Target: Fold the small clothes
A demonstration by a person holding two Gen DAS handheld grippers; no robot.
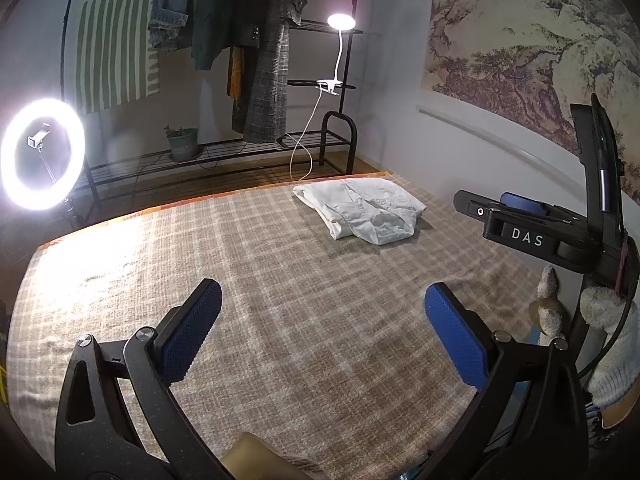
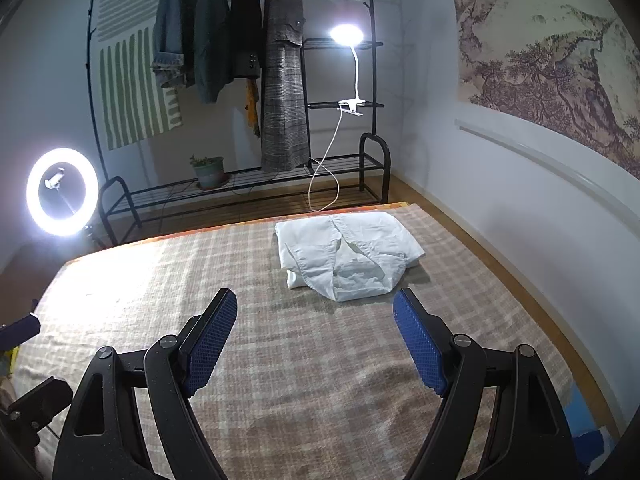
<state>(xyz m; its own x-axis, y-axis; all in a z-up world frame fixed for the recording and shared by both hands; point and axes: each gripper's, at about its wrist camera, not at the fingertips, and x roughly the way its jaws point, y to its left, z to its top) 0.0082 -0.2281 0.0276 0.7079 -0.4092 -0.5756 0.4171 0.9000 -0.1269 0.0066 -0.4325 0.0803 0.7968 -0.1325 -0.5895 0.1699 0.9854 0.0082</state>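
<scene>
One folded white garment point(image 2: 348, 254) lies on the plaid-covered surface point(image 2: 300, 380), in the upper middle of the right wrist frame and just right of centre in the upper part of the left wrist frame point(image 1: 360, 208). Both claws hang apart from it with nothing between their blue pads: the right claw point(image 2: 316, 340) stands wide, the left claw point(image 1: 324, 332) wider. Behind stand a clothes rack point(image 2: 240, 184), a clip lamp point(image 2: 347, 36) and a ring light point(image 2: 62, 192) at left.
</scene>
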